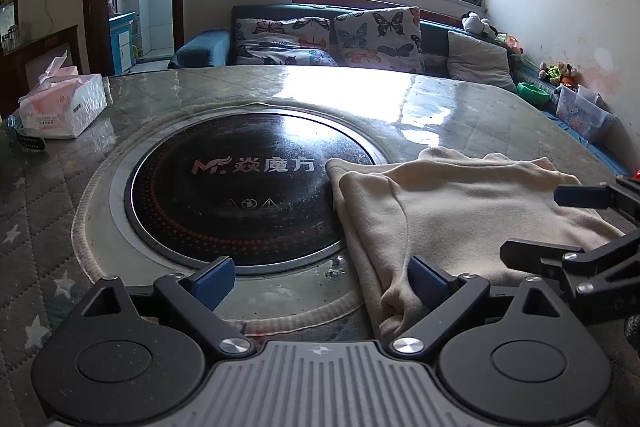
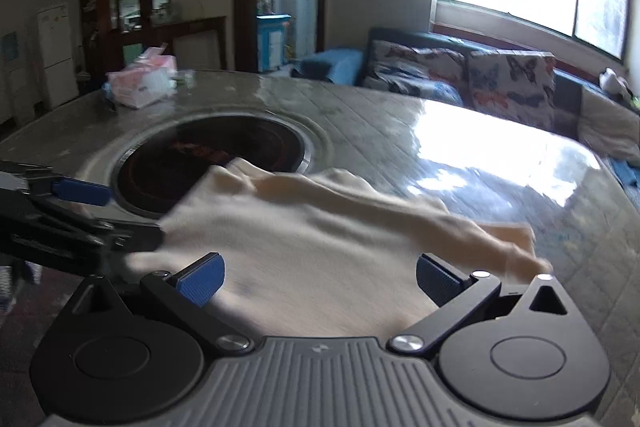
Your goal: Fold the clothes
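Note:
A cream garment (image 1: 452, 211) lies partly folded on the round table, its left edge over the black cooktop. My left gripper (image 1: 320, 281) is open at the garment's near left edge, its right finger touching the cloth. My right gripper (image 2: 320, 281) is open and empty just above the garment's near edge (image 2: 304, 251); this view is blurred. Each gripper shows in the other's view: the right gripper (image 1: 560, 223) at the far right, the left gripper (image 2: 112, 215) at the far left.
A black induction cooktop (image 1: 240, 187) is set in the middle of the round glass-covered table (image 1: 460, 107). A tissue box (image 1: 64, 103) stands at the far left. A sofa with butterfly cushions (image 1: 360, 35) runs behind the table under the window.

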